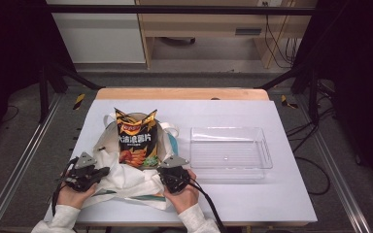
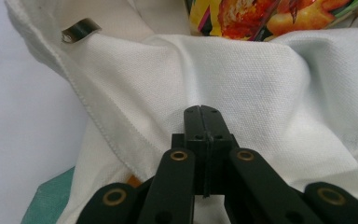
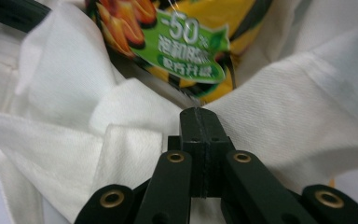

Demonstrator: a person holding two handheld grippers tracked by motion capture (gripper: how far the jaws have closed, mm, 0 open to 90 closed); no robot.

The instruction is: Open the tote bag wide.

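**Operator:** High view check: where does the work stand?

**Guide:** The chip bag (image 1: 136,138) stands upright inside the white cloth bag (image 1: 126,182), near the front of the table (image 1: 291,204), left of the clear tray (image 1: 230,148). It is black and orange with a green label, and its jagged top sticks well above the cloth. Your left gripper (image 1: 102,171) and right gripper (image 1: 167,171) sit at the cloth's front edge, one on each side of the chip bag.

**Operator:** What are the jaws doing?

**Guide:** In each gripper view the jaws are pressed together, tips against a fold of cloth. Whether cloth is actually pinched between them, you cannot tell.

**Operator:** How do I do this step well?

**Guide:** You appear to be drawing the cloth down off the chip bag. Pull both sides evenly and low, away from the chip bag, so it does not tip. Mind the metal clasp (image 2: 77,30) on the hem.
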